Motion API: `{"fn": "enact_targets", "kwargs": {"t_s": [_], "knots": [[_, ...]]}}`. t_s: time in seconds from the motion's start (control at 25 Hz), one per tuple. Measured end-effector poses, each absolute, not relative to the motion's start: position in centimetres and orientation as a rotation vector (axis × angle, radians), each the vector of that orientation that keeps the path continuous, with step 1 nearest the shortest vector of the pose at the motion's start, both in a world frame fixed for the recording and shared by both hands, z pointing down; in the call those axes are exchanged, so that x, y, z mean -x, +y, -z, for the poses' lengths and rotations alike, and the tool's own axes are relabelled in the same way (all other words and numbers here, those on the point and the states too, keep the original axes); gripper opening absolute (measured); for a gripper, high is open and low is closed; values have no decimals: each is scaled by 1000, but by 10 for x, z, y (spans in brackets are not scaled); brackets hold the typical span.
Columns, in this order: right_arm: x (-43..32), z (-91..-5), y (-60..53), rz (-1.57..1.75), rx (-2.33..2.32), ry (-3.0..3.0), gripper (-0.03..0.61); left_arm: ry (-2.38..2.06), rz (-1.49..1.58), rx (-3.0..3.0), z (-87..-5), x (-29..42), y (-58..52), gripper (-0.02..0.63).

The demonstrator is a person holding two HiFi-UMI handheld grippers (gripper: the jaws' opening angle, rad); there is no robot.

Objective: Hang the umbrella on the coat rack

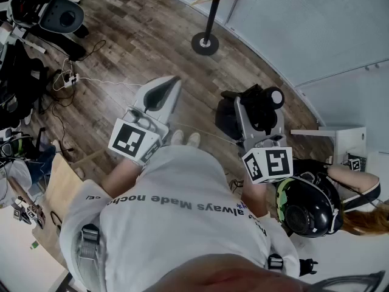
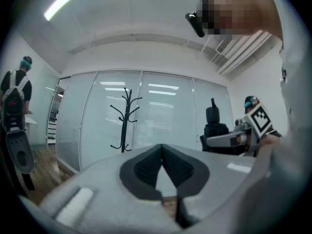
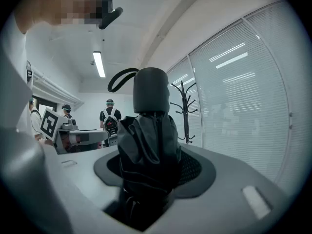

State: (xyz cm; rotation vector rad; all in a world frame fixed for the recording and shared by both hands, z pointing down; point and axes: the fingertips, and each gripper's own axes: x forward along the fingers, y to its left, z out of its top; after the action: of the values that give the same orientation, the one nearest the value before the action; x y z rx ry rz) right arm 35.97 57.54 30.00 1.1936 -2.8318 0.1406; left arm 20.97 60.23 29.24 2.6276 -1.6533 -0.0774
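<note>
Right gripper (image 3: pixel 152 164) pinches the folded umbrella (image 3: pixel 148 130).
Left gripper (image 2: pixel 162 154) has its jaws pressed together on nothing; the coat rack (image 2: pixel 126 120) stands well ahead.

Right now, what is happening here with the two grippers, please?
A person carries a handheld gripper in each hand. The right gripper is shut on a folded black umbrella. The left gripper is shut and holds nothing. The coat rack stands some way ahead, by the glass wall, and the umbrella is not yet hung on it.
</note>
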Motion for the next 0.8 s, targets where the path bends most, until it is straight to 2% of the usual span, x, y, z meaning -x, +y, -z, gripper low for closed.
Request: {"fn": "enact_targets", "kwargs": {"t_s": [0.4,0.8], "knots": [[-369,-309,543,-169,-1156,-2851,232,-1703,65,-2571,-305,-213,571,0],[-341,-316,496,-177,-1115,-2845,232,-1726,69,-2547,-311,-187,526,0]]}}
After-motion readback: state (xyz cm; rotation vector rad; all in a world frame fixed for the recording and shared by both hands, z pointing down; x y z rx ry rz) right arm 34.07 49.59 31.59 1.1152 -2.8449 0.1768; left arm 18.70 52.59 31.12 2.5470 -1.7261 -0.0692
